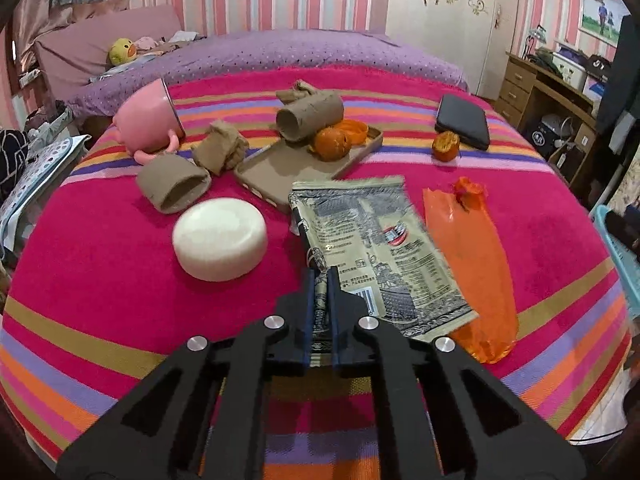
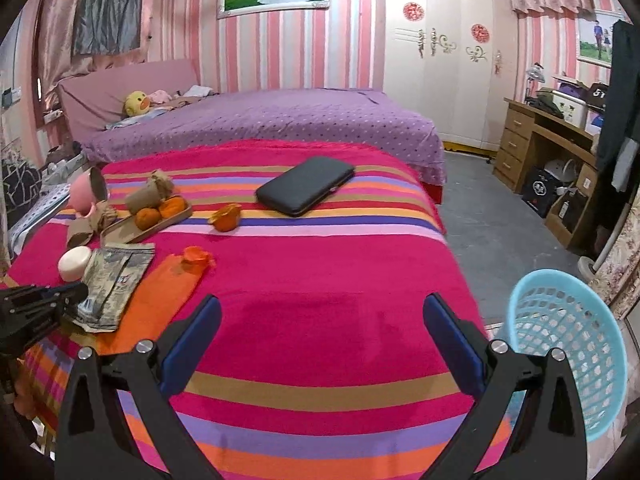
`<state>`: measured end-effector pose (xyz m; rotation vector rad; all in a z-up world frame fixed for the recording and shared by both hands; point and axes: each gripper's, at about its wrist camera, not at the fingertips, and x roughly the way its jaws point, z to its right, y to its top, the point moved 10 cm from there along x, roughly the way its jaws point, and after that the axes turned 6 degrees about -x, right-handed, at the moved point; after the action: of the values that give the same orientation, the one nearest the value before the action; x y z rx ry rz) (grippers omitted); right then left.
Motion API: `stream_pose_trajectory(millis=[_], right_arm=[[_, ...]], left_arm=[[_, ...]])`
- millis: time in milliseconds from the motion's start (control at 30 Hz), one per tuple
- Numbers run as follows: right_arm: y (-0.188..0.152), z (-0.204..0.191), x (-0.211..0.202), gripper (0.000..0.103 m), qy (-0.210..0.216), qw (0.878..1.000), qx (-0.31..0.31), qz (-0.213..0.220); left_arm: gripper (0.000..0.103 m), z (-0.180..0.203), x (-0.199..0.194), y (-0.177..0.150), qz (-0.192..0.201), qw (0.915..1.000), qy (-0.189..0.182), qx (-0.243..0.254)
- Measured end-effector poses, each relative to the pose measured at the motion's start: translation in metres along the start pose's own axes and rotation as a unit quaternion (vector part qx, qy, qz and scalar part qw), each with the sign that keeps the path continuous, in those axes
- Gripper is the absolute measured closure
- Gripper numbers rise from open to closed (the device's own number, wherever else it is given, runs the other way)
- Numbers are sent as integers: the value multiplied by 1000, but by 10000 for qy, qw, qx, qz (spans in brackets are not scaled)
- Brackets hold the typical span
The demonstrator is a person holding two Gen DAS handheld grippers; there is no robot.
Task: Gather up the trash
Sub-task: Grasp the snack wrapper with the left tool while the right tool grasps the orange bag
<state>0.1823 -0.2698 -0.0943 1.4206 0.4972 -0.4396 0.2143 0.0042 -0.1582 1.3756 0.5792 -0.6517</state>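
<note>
**Foil wrapper pinched on the bed, basket waiting at the far right**

Foil and paper make up most of what you have to clear, so expect light, limp loads throughout. Starting at the left of the striped blanket (image 1: 120,248), the crushed cardboard tubes (image 1: 174,184) and the crumpled brown paper (image 1: 220,152) beside the pink mug (image 1: 150,120) will weigh almost nothing and give under pressure; pinch a tube across its wall or flattened mouth, not around its width.

Next along, your left gripper (image 1: 322,280) has its fingers clenched on the near edge of the printed foil wrapper (image 1: 372,240), which lies flat on the blanket and overlaps the orange plastic bag (image 1: 468,264). The wrapper is thin, slick and floppy, so it will probably droop and may slide out of a shallow edge pinch; a deeper bite on a folded edge should hold better. Lifting it could also drag the bag along.

The bag is softer still; its knotted top looks like the surest place to grab.

Farther right, the loose orange peel (image 1: 444,146) is damp-looking and tears easily.

Your right gripper (image 2: 322,312) hangs with its fingers spread wide and nothing between them, over bare blanket. The blue basket (image 2: 568,344) stands off the bed's right side.
</note>
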Motion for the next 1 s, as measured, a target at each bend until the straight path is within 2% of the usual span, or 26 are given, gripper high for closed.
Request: stream_pose_trajectory(millis=[233, 533, 567, 600, 667, 733, 833, 900, 933, 1000], right_arm=[[-3, -54, 10, 5, 302, 9993, -216, -75], [-18, -124, 43, 5, 806, 9944, -384, -558], [-21, -132, 48, 6, 841, 9934, -442, -639], [-25, -139, 53, 13, 826, 9923, -536, -745], [-30, -147, 62, 14, 792, 9908, -675, -862], [-30, -147, 61, 22, 876, 9903, -628, -874], [-28, -152, 59, 42, 1060, 9889, -679, -791], [-27, -158, 55, 66, 1195, 9869, -800, -727], [-27, -159, 54, 72, 1234, 9863, -834, -703], [-24, -155, 51, 92, 1284, 9861, -821, -654]], left_arm=[[98, -15, -46, 28, 681, 9977, -19, -26], [98, -54, -48, 38, 700, 9970, 90, -309], [98, -56, -47, 38, 693, 9970, 84, -336], [98, -58, -46, 38, 675, 9970, 77, -363], [98, -60, -45, 37, 675, 9970, 90, -359], [98, -60, -45, 37, 675, 9971, 85, -354], [98, -58, -43, 37, 680, 9971, 74, -345], [98, -55, -43, 36, 678, 9972, 76, -312], [98, -53, -43, 36, 689, 9972, 86, -279], [98, -49, -45, 36, 717, 9971, 110, -223]])
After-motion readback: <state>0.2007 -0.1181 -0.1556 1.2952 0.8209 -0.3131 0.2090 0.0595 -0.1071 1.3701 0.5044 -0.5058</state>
